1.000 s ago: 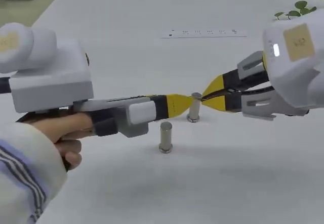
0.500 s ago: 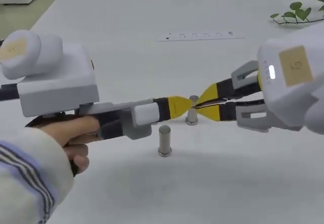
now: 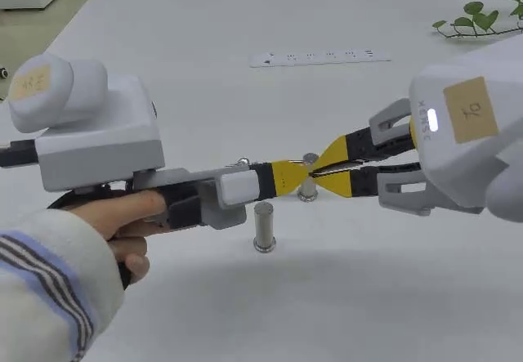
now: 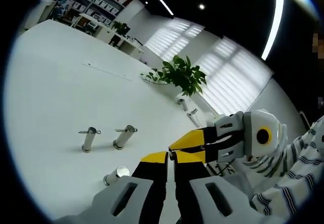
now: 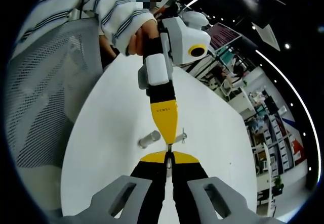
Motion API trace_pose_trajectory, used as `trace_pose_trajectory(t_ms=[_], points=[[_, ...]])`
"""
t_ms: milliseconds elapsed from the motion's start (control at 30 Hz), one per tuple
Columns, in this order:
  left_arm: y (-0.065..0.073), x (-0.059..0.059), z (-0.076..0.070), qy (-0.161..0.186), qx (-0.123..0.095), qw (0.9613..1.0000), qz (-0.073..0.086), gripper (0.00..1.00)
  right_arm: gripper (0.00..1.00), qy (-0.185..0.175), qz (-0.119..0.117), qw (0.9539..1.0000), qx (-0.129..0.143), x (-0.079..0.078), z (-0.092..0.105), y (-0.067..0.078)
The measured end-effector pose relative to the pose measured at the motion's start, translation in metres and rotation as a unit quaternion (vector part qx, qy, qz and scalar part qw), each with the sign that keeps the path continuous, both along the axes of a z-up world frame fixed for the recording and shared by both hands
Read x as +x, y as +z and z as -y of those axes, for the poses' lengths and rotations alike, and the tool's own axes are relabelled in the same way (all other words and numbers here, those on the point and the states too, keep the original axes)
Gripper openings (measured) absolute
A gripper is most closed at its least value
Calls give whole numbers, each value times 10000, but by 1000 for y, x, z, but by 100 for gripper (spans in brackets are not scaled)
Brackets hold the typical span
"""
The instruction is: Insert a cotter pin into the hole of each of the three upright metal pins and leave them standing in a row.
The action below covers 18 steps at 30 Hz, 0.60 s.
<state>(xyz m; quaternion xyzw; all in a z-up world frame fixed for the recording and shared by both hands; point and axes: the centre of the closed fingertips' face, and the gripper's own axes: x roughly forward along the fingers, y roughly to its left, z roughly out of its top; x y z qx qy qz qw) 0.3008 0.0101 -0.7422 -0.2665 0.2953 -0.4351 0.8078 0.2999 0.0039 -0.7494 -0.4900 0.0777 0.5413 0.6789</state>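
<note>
A hand in a striped sleeve holds the left claw level over the white table. Its yellow jaws are pressed together and point toward 3 o'clock. At 7 o'clock from its tip a bare pin stands upright, apart from both claws. The left tip meets the right claw nose to nose, and that one's jaws are closed too. A thin dark sliver lies between the two tips, too small to tell which claw holds it. Just behind the meeting point a rear pin stands upright.

In the left gripper view, a left fitted pin and a right fitted pin stand side by side at 10 o'clock from the jaws. Each has a cotter pin through its head, and the bare pin is nearer the jaws. A power strip lies at 12 o'clock and a plant at 2 o'clock.
</note>
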Motion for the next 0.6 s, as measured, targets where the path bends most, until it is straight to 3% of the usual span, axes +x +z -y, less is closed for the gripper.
trace_pose_trajectory(t_ms=[100, 200, 267, 467, 533, 567, 600], points=[[-3, -2, 0, -25, 11, 9999, -108, 1, 3, 9, 0, 10000, -5, -2, -1, 0], [-2, -4, -1, -85, 24, 10000, -42, 1, 3, 22, -1, 10000, 1, -3, -2, -1], [-3, -4, -1, -95, 16, 9999, -91, 1, 3, 35, 1, 10000, -3, -4, -3, -1], [-5, -7, -2, -75, -27, 9992, -393, 1, 3, 48, -6, 10000, -19, -5, -3, -2], [-8, -9, -2, -23, -103, 9971, -757, 1, 3, 76, -5, 10000, -42, -7, -4, -4], [-9, -8, -3, -13, -111, 9968, -786, 0, 3, 79, -7, 10000, -49, -7, -4, -6], [-10, -7, -3, -21, -90, 9974, -717, 0, 3, 83, 3, 10000, -56, -7, -4, -6]])
